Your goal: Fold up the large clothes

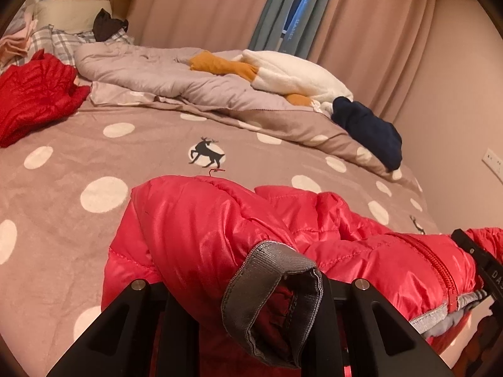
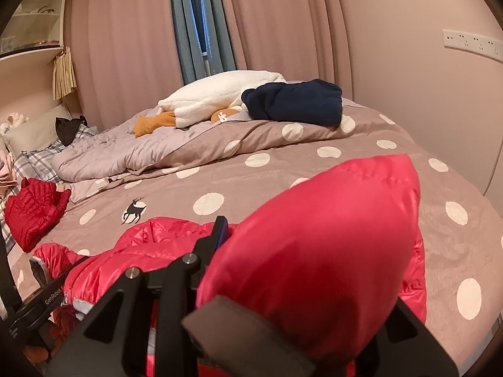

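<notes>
Gray ribbed cuff (image 1: 273,298), puffy quilted jkt (image 1: 201,226)

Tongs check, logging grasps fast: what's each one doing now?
Left tongs: closed on a grey-cuffed sleeve of the pink puffer jacket.
Right tongs: closed on the other sleeve.

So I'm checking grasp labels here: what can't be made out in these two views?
- Left gripper fingertips: left wrist view, buried under the pink jacket sleeve and its grey cuff.
- Right gripper fingertips: right wrist view, covered by the other sleeve.
- Jacket hem: cut off by both bottom edges.
</notes>
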`<state>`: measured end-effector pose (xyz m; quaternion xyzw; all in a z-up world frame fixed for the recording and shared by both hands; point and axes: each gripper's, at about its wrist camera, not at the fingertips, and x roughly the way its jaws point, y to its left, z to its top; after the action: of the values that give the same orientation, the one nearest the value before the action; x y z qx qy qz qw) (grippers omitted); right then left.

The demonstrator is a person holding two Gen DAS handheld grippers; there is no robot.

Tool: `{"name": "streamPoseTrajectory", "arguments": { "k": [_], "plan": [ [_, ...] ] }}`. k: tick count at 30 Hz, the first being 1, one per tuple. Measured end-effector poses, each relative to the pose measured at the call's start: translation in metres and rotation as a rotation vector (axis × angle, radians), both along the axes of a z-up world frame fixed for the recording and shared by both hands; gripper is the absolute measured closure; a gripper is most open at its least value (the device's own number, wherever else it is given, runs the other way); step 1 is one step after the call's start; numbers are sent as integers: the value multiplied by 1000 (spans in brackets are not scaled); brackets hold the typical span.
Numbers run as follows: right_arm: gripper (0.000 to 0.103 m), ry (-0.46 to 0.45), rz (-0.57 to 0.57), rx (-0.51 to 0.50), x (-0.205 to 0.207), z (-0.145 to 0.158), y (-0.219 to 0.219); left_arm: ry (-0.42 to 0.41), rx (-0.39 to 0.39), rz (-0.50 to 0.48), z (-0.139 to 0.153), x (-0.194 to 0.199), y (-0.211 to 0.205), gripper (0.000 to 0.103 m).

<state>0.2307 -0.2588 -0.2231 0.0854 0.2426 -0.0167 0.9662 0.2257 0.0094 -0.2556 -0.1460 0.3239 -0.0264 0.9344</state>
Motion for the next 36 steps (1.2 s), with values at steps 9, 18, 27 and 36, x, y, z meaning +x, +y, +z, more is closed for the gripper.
{"name": "streamPoseTrajectory", "arguments": {
  "k": [9, 18, 27, 36],
  "plan": [
    [69, 10, 2, 9, 6, -6, 0, 7, 20, -3, -1, 2, -4, 80],
    [61, 28, 7, 19, 9, -14, -1, 12, 33, -16, -3, 5, -7, 76],
    [49, 34, 16, 8, 10, -17, -3, -4, 83, -14, -5, 3, -14, 72],
    [45, 42, 11, 29, 11, -21, -8, -3, 74, -19, -4, 3, -15, 65]
  ]
}}
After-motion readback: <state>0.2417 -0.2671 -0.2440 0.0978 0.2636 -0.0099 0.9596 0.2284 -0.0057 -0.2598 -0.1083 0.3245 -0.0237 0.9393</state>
